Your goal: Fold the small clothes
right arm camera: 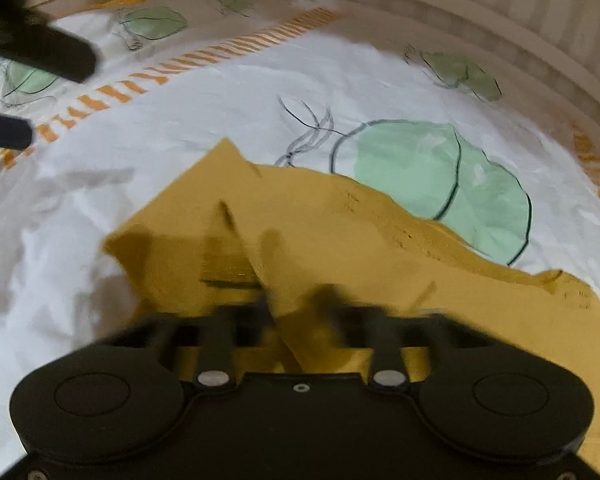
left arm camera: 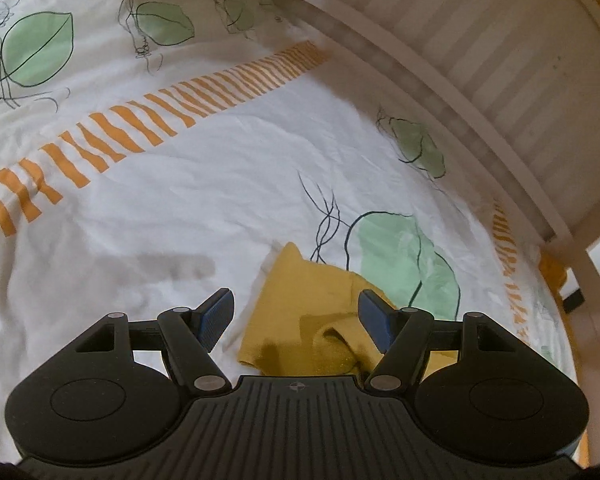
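the mustard garment point(right arm camera: 340, 240) lies rumpled on the bed point(left arm camera: 220, 184) near its railed edge, soft and light; take a corner. left gripper point(left arm camera: 296, 312) spread empty above it; right gripper point(right arm camera: 296, 304) too blurred to tell.

Garment point(right arm camera: 340, 240): plain mustard yellow. Bedsheet point(left arm camera: 220, 184): white w/ green leaves, dark line sketches, orange stripe bands. Left gripper point(left arm camera: 296, 320): black, blue pads point(left arm camera: 216, 318). Bed rail point(left arm camera: 480, 92): whitish.
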A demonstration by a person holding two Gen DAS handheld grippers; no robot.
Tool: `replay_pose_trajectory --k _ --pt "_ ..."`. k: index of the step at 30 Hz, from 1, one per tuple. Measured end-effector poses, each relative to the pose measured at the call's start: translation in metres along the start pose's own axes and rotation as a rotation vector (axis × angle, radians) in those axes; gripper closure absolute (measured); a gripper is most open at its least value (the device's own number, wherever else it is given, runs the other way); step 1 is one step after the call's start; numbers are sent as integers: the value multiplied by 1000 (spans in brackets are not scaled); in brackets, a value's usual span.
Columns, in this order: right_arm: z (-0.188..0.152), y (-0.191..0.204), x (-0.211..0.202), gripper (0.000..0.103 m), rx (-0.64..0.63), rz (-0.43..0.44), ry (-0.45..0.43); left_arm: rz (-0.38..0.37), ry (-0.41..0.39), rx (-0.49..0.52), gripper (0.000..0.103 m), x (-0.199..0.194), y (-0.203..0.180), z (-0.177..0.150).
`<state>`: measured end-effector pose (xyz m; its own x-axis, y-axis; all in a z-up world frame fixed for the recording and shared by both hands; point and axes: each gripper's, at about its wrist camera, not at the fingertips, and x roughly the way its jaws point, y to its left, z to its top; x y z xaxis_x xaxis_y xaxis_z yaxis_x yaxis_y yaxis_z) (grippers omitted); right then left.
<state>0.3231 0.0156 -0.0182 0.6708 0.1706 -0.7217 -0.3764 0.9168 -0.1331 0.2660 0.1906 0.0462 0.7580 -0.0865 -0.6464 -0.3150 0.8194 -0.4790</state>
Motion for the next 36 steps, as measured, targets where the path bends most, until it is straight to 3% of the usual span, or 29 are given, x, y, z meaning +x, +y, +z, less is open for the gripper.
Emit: replay_pose_trajectory --k 7,12,15,17,19,21,22,27,34,36 --pt "-30 -94 -51 87 263 -93 -83 -12 33 53 36 9 -13 -9" --pt "-83 -162 -69 69 417 -182 10 -22 75 108 36 20 -28 -22" --pt "-106 -185 -76 69 491 -209 34 -19 98 151 36 26 -35 -29" --pt "-104 -182 -81 68 449 -208 5 -7 103 170 36 28 -37 -31" --pt "-93 -169 -82 59 374 -178 -32 4 102 170 36 30 -36 -31" --pt "-80 -148 -82 41 290 -136 -85 12 98 159 36 30 -35 -31" --pt "-73 -137 -80 39 246 -122 -107 18 95 156 36 29 -33 -30" --pt "-35 -80 -50 39 66 -50 -160 26 83 147 36 26 -28 -25" --pt "-17 -45 6 39 10 -44 -92 25 59 117 36 21 -21 -15" --pt "-21 -39 15 31 -11 -60 -74 27 57 112 36 21 -19 -13"
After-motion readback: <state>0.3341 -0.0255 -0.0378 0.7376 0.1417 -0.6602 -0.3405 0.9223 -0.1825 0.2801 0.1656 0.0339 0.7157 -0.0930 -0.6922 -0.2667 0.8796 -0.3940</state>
